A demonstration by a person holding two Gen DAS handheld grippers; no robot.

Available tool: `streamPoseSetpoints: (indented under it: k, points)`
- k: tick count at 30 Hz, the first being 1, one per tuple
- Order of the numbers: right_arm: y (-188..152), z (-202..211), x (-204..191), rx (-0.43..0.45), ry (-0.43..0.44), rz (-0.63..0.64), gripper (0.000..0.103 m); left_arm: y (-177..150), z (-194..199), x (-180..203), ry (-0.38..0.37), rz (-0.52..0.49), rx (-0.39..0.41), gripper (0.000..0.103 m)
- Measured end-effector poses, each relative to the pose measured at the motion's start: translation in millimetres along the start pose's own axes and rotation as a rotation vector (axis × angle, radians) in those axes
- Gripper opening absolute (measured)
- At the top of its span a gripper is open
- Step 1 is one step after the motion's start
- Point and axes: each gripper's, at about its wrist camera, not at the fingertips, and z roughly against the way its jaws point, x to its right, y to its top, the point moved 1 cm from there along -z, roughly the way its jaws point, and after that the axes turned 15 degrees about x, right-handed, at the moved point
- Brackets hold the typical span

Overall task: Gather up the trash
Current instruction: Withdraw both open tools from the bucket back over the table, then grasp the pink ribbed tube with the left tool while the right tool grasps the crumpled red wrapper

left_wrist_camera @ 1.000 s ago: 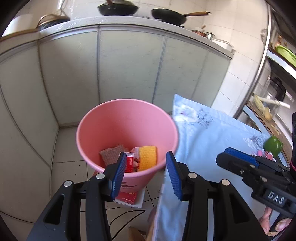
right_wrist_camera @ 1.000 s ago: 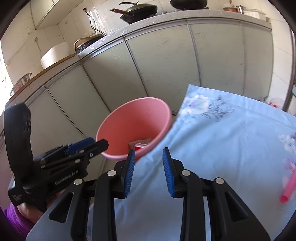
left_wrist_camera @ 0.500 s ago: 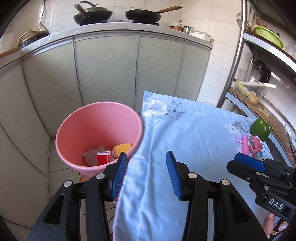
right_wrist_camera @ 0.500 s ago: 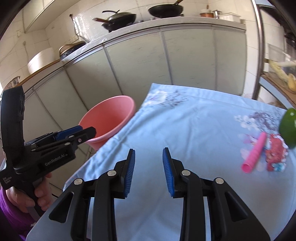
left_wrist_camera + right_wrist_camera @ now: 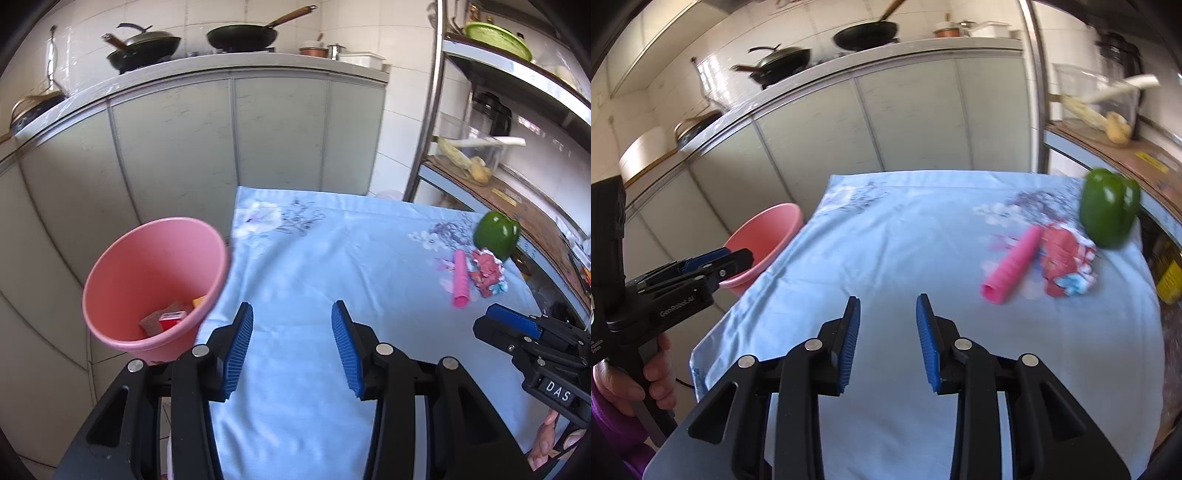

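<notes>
Several scraps already lie at the bottom of the pink bin [image 5: 155, 284], which stands on the floor just off the table's left edge, so I judge the job partly done; a pink tube [image 5: 1012, 269] and a crumpled red wrapper [image 5: 1067, 262] are left near the table's far right edge, beside a green pepper [image 5: 1108, 210]. Both the left gripper [image 5: 291, 347] and the right gripper [image 5: 888, 339] hover empty with jaws parted over the blue tablecloth [image 5: 905, 236], whose whole middle lies bare, giving open room toward the right edge

Bin [image 5: 155, 280] left of table [image 5: 332, 280]
</notes>
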Motion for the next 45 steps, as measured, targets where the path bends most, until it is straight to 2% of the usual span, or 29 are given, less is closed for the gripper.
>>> streamPoseSetpoints:
  k: [12,23,32,40,45]
  points:
    - [-16,32,85,0.043,-0.169,-0.133,0.032,-6,-5,52,-0.161,-0.018,0.028,0.044]
    - [-12,36,117,0.059,-0.268,-0.145,0.032,-31,-22,88,-0.245,-0.069,-0.037,0.044]
    - [-11,22,120,0.043,-0.269,-0.133,0.032,-31,-34,114,-0.345,-0.075,-0.065,0.044]
    - [-10,11,126,0.03,-0.278,-0.129,0.032,-21,-60,142,-0.389,-0.094,-0.088,0.044]
    - [-18,6,135,-0.006,-0.263,-0.194,0.032,-17,-85,161,-0.399,-0.117,-0.117,0.044]
